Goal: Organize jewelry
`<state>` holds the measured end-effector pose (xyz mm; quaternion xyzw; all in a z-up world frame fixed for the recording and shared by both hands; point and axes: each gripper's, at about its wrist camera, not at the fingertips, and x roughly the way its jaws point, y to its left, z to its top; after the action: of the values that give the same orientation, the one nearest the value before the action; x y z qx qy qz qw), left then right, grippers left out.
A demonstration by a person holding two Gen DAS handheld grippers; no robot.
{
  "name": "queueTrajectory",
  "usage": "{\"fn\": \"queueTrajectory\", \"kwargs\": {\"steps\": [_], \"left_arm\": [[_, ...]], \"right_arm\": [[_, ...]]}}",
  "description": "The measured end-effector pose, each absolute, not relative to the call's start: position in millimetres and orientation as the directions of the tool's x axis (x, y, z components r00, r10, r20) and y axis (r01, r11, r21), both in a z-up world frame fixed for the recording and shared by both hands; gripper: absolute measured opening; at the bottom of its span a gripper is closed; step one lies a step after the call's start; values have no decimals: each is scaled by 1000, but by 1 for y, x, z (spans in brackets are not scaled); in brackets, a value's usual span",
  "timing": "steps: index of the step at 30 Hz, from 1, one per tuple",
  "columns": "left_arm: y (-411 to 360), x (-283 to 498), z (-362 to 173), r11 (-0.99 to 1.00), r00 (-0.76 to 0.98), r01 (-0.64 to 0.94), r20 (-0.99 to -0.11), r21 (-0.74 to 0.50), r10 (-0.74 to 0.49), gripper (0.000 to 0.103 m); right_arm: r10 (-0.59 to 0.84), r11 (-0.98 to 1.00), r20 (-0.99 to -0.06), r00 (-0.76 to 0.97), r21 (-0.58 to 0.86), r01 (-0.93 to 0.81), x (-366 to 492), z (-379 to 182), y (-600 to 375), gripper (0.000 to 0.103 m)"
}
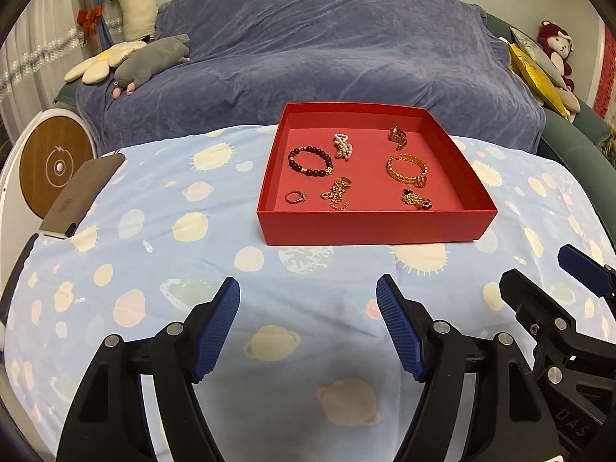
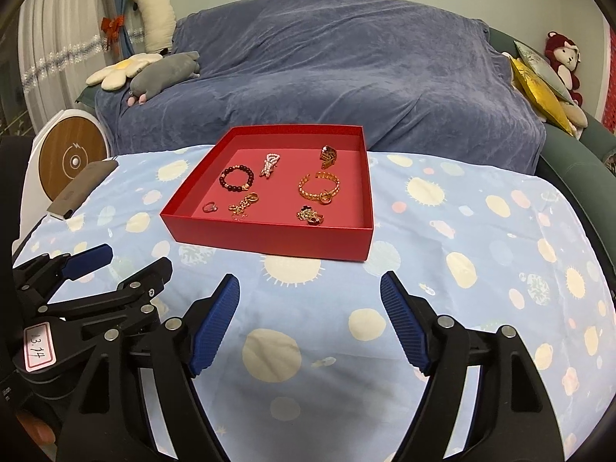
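The red tray (image 1: 375,227) sits on the planet-print cloth (image 1: 154,261), and every piece of jewelry in view lies inside it, spaced apart in rough rows. Along the tray's near wall are a silver ring (image 1: 295,196), a tangled gold chain (image 1: 337,194) and a dark-stoned gold cluster (image 1: 415,201). Behind these, toward the tray's middle, rest the dark bead bracelet (image 1: 310,159) and the gold link bangle (image 1: 407,169). Nearest the tray's far wall are a pearl piece (image 1: 343,145) and a chunky gold ring (image 1: 398,136).

The left gripper (image 1: 308,331) hangs short of the tray's near wall, released, with nothing between its blue pads (image 1: 215,338). The right gripper (image 2: 310,331) is likewise spread wide and empty, on the near side of the tray.

No jewelry shows on the cloth outside the tray, so the sorting looks finished or nearly so. Any remaining move would be a small tidy-up, calling for a careful pinch on a thin piece without dragging its neighbours.
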<state>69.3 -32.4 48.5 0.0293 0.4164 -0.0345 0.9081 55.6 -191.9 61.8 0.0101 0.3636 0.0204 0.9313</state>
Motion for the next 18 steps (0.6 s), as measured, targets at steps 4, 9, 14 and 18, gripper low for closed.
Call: {"fn": "queueTrajectory", "kwargs": {"steps": [4, 9, 14, 18], "left_arm": [[-30, 70, 48, 997, 650, 78, -760, 25, -31, 71], [-26, 73, 46, 997, 647, 70, -762, 28, -24, 74], [-25, 74, 44, 996, 651, 74, -759, 50, -10, 78], [-25, 74, 41, 996, 641, 69, -767, 49, -7, 78]], "right_arm": [[40, 999, -677, 735, 43, -15, 56, 60, -192, 79], [30, 999, -673, 739, 43, -1, 59, 58, -193, 87], [29, 999, -680, 733, 36, -7, 63, 54, -191, 88], [25, 999, -684, 729, 39, 2, 64, 51, -192, 88]]}}
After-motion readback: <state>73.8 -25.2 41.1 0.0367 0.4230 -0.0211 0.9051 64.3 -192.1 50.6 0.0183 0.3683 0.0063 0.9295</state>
